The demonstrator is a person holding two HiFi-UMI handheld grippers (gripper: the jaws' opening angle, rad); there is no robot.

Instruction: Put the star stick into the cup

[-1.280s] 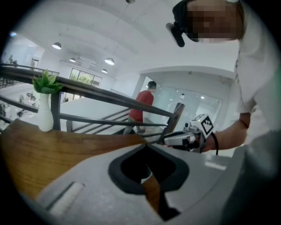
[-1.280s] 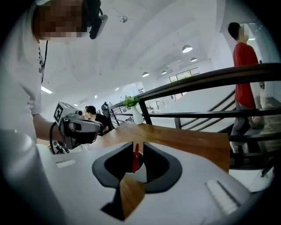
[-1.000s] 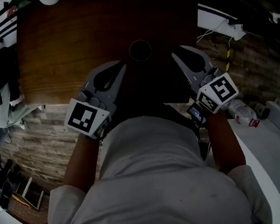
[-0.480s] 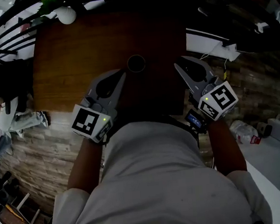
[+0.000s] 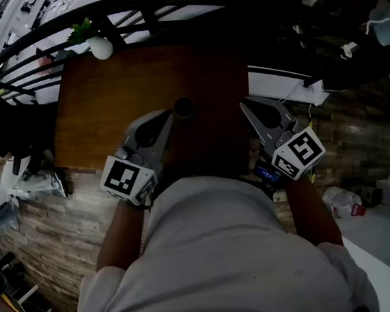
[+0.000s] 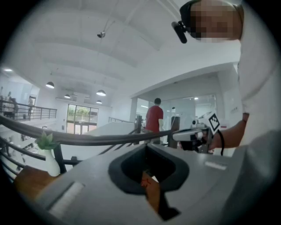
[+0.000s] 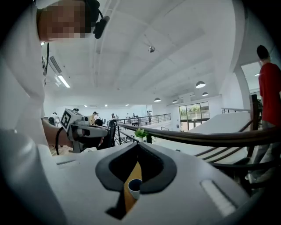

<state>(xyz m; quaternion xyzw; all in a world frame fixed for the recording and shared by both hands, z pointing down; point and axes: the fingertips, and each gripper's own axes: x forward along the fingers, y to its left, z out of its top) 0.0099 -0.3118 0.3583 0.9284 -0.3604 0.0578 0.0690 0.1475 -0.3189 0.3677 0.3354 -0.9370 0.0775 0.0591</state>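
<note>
In the head view the dark cup (image 5: 183, 107) stands upright on the brown table (image 5: 107, 98). My left gripper (image 5: 170, 114) is shut and empty, with its tip just left of the cup. My right gripper (image 5: 243, 103) is also shut and empty, off to the cup's right near the table edge. The right gripper view shows the white cup (image 7: 134, 188) through the gap behind its closed jaws. In the left gripper view a small red shape (image 6: 146, 180), probably the star stick, lies on the table behind the jaws. It is too dark to find in the head view.
A white vase with a green plant (image 5: 99, 47) stands at the table's far left corner. A dark curved railing (image 5: 166, 0) runs behind the table. The person's torso (image 5: 218, 252) fills the near part of the view. A brick-patterned floor (image 5: 56, 206) lies below.
The head camera has tilted, so the table and cup sit lower in the view and the railing shows. My left gripper's tip is now closer to the cup. Both stay shut.
</note>
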